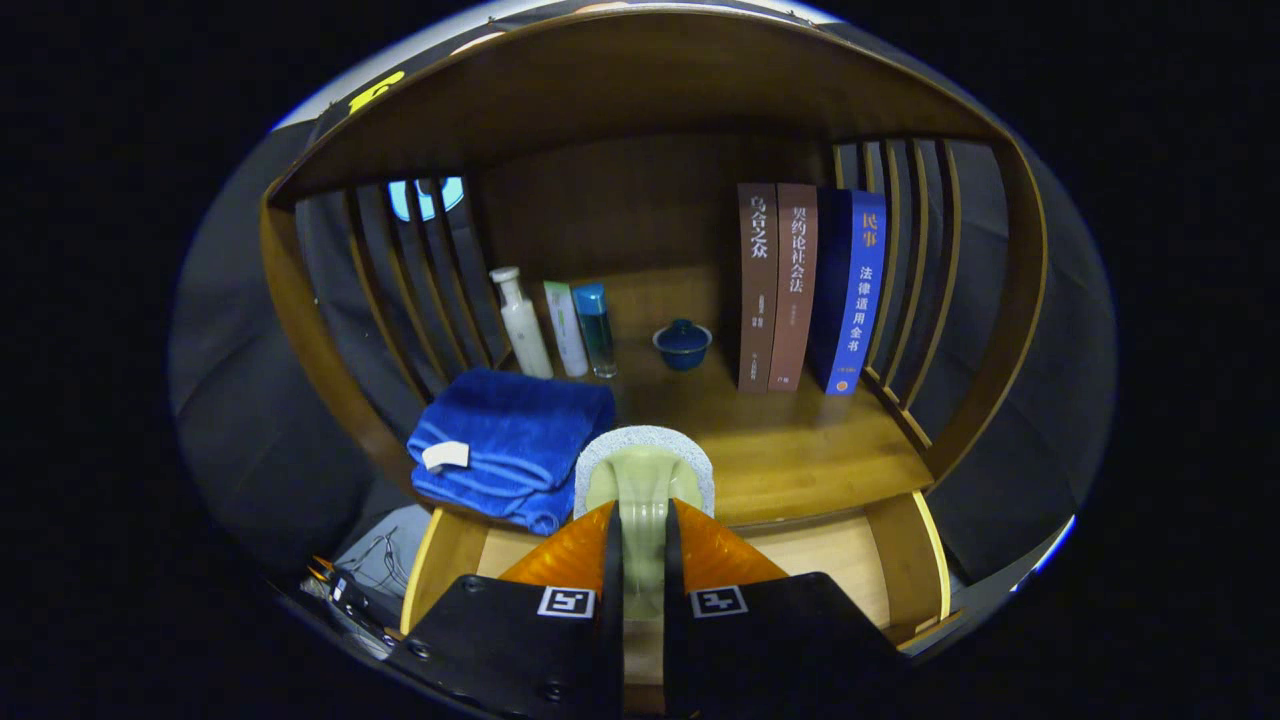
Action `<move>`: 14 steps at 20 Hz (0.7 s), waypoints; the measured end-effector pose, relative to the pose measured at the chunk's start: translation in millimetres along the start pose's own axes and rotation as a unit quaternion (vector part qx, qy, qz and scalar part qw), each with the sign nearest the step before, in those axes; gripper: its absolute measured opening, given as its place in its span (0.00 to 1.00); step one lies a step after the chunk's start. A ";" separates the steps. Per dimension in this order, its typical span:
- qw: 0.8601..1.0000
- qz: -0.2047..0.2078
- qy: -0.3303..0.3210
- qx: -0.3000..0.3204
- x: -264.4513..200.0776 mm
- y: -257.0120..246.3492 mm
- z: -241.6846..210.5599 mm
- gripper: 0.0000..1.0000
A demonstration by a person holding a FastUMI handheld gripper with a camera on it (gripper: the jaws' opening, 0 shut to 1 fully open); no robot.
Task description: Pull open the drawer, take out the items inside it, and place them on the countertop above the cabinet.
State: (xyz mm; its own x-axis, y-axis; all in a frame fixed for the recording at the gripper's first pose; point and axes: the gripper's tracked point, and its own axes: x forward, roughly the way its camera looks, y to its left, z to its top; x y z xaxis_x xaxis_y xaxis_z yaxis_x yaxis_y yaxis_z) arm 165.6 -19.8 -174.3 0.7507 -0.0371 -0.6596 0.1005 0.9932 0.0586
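gripper [640, 560] level — clamping sponge [645, 470], seemingly

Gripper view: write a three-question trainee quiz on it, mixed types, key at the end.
1. True or false: the gripper is shut on a pale green item.
2. What lies beside that item on the countertop? A) blue towel B) red cup C) plate
3. How many books stand upright?

Key: 1 true; 2 A; 3 three.
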 end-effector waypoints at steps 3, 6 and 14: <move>1.000 -0.008 0.007 -0.002 29.7 -4.9 13.0 0.20; 1.000 -0.018 0.014 -0.005 64.3 -10.1 26.7 0.20; 0.997 -0.043 0.063 -0.026 135.8 -25.3 28.8 0.20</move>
State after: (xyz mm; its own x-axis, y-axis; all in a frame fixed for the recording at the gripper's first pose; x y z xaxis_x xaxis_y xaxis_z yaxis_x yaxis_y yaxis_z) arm 283.7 -53.2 -243.8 0.6523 -0.1107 -0.7498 0.1239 0.9915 -0.0386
